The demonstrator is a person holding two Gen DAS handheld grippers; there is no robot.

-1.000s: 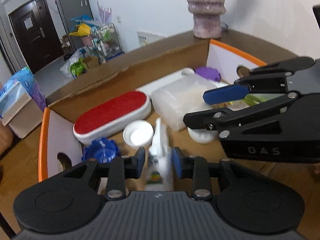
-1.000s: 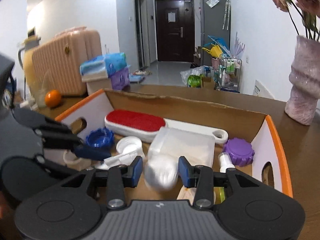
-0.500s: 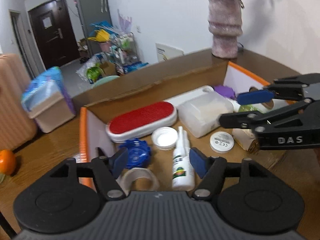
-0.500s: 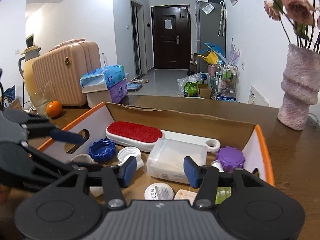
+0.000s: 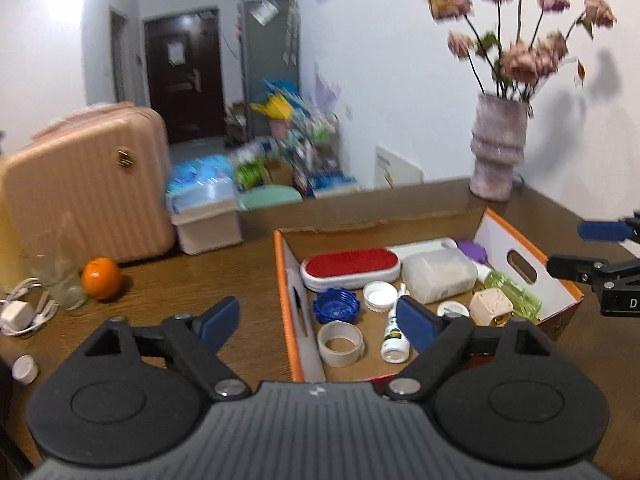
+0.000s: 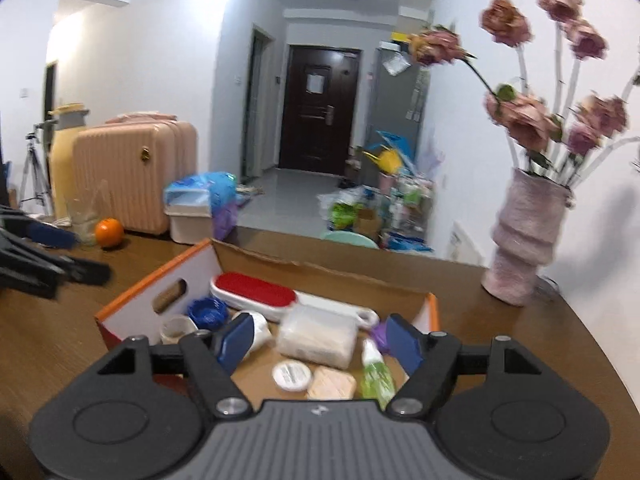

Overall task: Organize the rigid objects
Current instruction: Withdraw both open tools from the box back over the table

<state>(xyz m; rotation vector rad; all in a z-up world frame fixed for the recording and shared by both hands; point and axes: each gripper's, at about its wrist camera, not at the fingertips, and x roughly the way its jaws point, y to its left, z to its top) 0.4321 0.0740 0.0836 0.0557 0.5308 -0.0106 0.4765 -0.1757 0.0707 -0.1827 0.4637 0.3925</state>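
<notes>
Hovering wide and empty, left gripper (image 5: 318, 322) and right gripper (image 6: 320, 340) frame the filled box (image 5: 286, 276) at frame centre; next pickup likely the small cap (image 5: 25, 369), lower left.

Wooden table (image 5: 248, 280) bears cardboard box (image 5: 520, 240), vase (image 5: 496, 152), orange (image 5: 101, 279), glass (image 5: 60, 276).

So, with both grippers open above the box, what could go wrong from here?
Three risks, as I judge it:
1. The vase with flowers stands on the table just beyond the box; a wide swing of the right gripper might tip it.
2. The box is crowded, so adding more could knock the spray bottle or tape roll.
3. The orange near the left gripper could roll if bumped.
</notes>
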